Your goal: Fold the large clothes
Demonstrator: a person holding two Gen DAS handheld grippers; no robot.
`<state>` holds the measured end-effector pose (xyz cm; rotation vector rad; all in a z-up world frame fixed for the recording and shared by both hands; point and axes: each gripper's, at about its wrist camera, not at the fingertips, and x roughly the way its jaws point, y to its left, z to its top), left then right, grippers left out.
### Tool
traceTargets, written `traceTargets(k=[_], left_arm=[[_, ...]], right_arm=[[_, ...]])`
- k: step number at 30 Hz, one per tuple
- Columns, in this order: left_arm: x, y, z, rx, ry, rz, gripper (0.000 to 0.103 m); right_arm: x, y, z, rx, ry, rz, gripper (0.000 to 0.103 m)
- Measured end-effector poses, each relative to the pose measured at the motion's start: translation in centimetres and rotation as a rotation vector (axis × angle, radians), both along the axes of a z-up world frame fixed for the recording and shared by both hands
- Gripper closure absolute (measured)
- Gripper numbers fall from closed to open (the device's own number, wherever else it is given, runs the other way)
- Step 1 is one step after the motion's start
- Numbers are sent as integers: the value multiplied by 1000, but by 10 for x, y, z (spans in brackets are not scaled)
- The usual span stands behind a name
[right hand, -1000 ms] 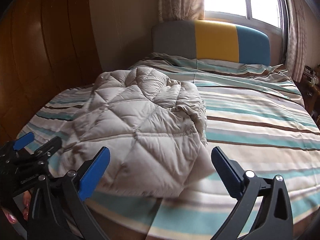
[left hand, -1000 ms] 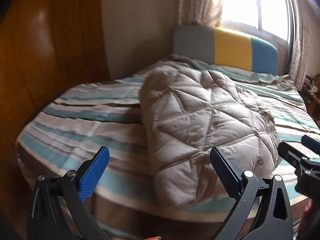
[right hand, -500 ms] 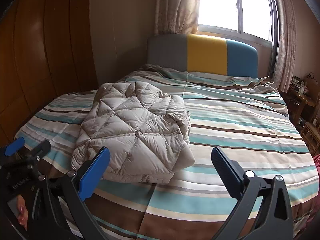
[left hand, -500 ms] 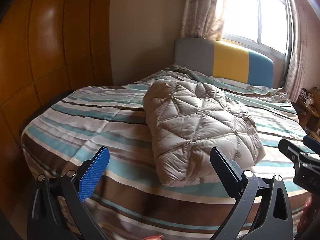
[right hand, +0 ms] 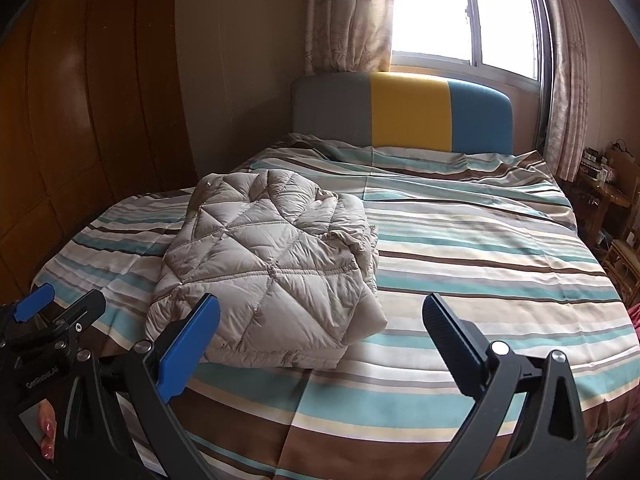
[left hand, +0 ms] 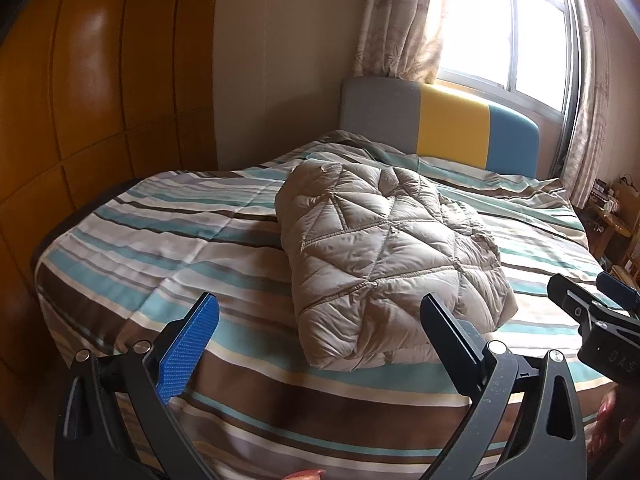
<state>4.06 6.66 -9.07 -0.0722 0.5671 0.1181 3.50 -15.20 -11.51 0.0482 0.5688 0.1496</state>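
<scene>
Jacket [left hand: 384,264]: beige, quilted in diamonds, folded into a thick bundle; lies on the bed, on the half nearer the wooden wall, close to the foot edge.
Bed [right hand: 480,248]: striped cover in teal, brown, cream and grey; smooth beside the jacket, rumpled up near the headboard.
Headboard [right hand: 404,110]: at the far end from the jacket; grey, yellow and blue panels.
Left gripper [left hand: 320,322]: held off the foot of the bed, short of the jacket's near edge; jaws spread wide, nothing between them, not touching the jacket. Seen too in the right wrist view [right hand: 60,312], low at the left, beside the jacket's near corner.
Right gripper [right hand: 322,324]: likewise off the foot of the bed, to the jacket's window side; jaws wide apart and empty, clear of the cloth. Tip shows at the right edge of the left wrist view [left hand: 592,308].
Wooden wall [left hand: 80,92]: glossy brown panels, on the jacket's far side from the window.
Window [right hand: 460,12]: bright, behind the headboard, with patterned curtains [right hand: 348,16] on both sides.
</scene>
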Motion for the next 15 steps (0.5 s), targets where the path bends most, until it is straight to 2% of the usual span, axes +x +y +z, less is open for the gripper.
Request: traceTargets(k=[15], left_arm=[[2,0,-3,-4,12,-15,3]], right_arm=[[-1,1,-1,-1,1,7,2]])
